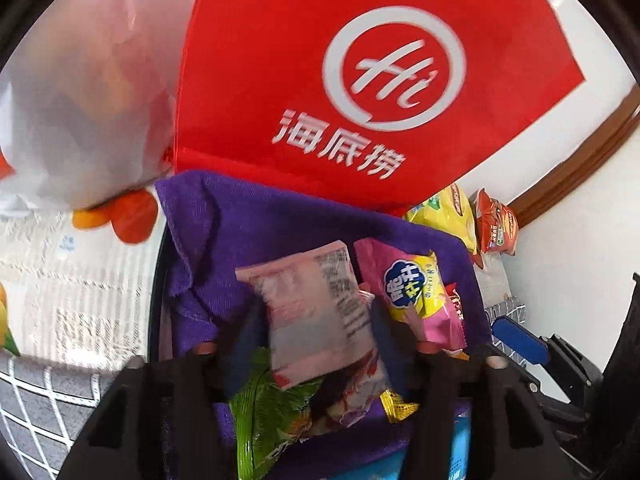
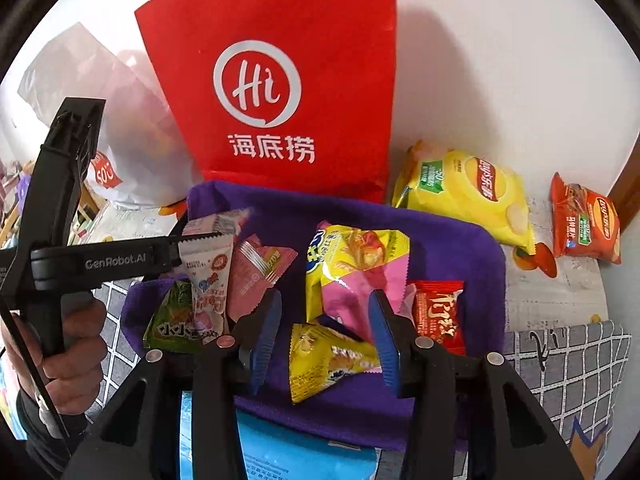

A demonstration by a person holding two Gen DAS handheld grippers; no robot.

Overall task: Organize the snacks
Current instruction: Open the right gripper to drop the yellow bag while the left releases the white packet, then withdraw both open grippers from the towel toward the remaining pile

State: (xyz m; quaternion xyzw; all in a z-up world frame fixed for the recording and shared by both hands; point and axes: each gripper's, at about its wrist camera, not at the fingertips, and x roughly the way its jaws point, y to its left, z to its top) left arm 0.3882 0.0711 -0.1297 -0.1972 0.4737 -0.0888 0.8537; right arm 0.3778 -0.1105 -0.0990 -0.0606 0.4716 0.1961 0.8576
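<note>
A purple cloth point(image 1: 248, 220) point(image 2: 448, 248) lines a container that holds several small snack packets. My left gripper point(image 1: 312, 312) hangs over it with its jaws apart; a blurred pink-and-white packet point(image 1: 316, 312) point(image 2: 208, 276) stands between them, on a green packet point(image 1: 272, 408) point(image 2: 172, 324). My right gripper point(image 2: 325, 296) is low over the cloth. A yellow triangular packet point(image 2: 328, 360) lies between its blue pads point(image 2: 266, 340), touching the right one, with a gap at the left one. A pink-and-yellow packet point(image 2: 352, 264) and a red packet point(image 2: 438, 312) lie beside it.
A red bag point(image 2: 280, 40) with a white logo stands behind the cloth, with a white plastic bag point(image 2: 120, 120) to its left. Yellow point(image 2: 472, 192) and orange point(image 2: 584, 220) chip bags lie at the right by the wall. A blue packet point(image 2: 280, 452) sits at the near edge.
</note>
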